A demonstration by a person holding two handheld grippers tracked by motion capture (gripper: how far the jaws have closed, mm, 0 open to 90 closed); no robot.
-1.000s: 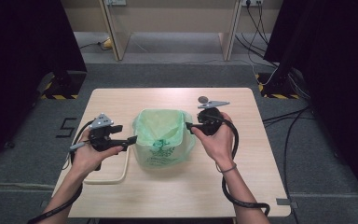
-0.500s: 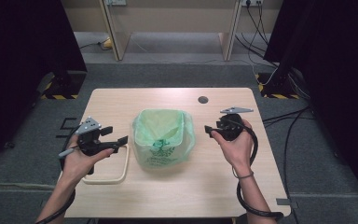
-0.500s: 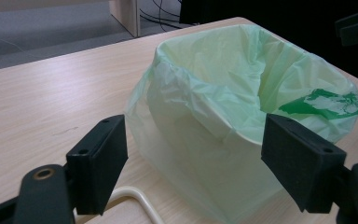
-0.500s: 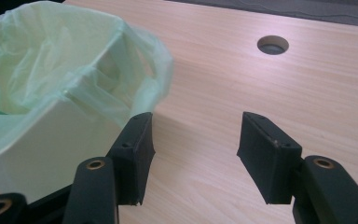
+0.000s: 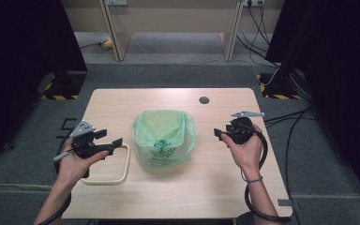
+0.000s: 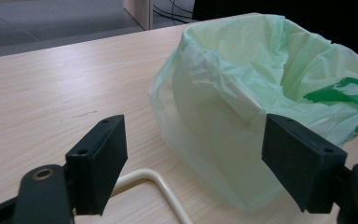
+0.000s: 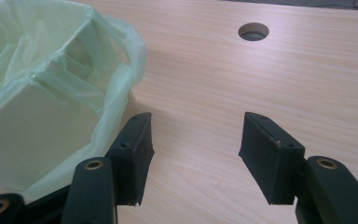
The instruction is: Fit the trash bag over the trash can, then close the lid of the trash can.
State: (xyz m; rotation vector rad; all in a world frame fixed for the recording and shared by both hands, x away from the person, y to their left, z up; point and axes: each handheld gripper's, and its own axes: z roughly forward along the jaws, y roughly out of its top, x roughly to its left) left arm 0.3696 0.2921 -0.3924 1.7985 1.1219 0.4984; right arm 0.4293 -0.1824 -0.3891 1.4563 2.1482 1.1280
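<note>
Left hand-held gripper (image 5: 115,142) at 8 o'clock on the desk (image 5: 122,105), jaws released, empty, over the ring (image 5: 122,174). Right hand-held gripper (image 5: 217,133) at 4 o'clock, released, empty, jaws just widened slightly. Bag-lined bin (image 5: 163,136) stands centre between them, touching neither. Hole (image 5: 204,100) at 1 o'clock.

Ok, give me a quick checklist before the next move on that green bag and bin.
1. Left tongs open, nothing between them: ok.
2. Right tongs open, nothing gripped: ok.
3. Green bag lines the white bin, rim folded over: ok.
4. Bin stands upright on the table: ok.
5. Cream ring lies flat beside the bag, near the left tongs: ok.
6. Bag tucked evenly on the far side: cannot tell.
</note>
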